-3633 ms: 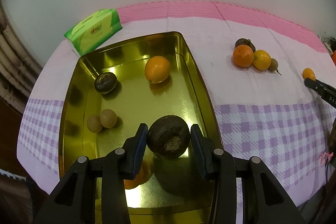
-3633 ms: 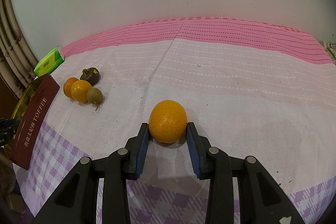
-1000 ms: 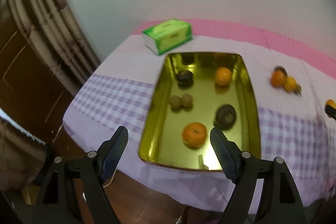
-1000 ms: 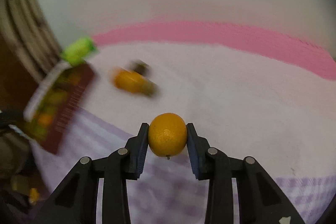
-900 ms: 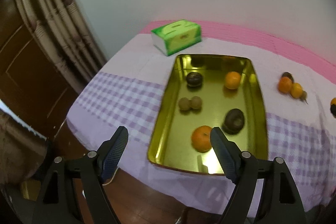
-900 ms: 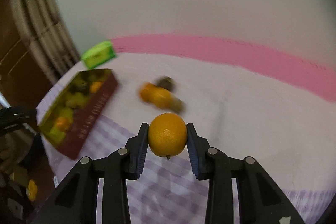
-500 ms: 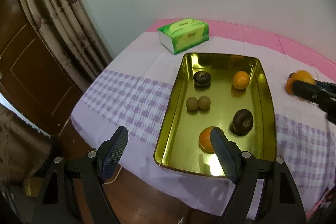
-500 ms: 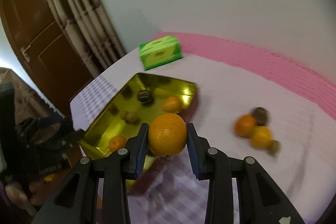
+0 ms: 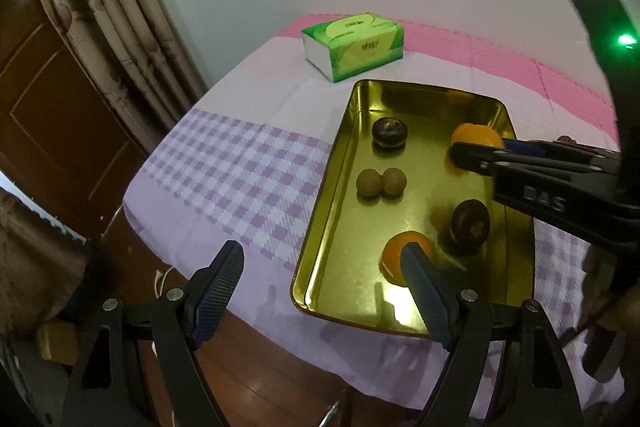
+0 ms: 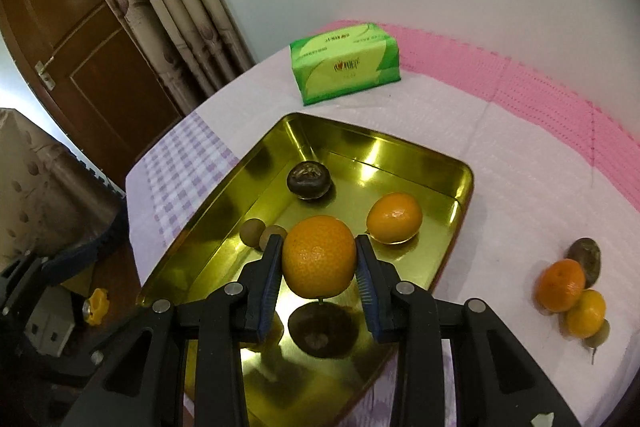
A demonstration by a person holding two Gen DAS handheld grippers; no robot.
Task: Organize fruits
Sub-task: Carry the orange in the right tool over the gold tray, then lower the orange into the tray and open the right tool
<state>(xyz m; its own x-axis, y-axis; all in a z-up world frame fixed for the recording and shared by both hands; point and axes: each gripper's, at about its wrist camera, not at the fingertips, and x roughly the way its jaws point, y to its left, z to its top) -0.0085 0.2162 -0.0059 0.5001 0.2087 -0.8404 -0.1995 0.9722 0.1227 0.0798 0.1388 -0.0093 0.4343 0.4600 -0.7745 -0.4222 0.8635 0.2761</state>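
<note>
Orange (image 10: 319,257) in right jaws over gold tray (image 10: 224,183), left jaws wide, tissue pack (image 10: 345,62) behind.

Home room — curtain (image 9: 132,27), wooden door (image 10: 100,67).

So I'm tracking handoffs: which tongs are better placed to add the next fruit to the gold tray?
Right. The right tongs already grip an orange above the gold tray; the left tongs hang open and empty at its near edge.

Round orange (image 10: 319,257) clamped between jaws above gold tin (image 10: 464,183) of perhaps six fruits.
</note>
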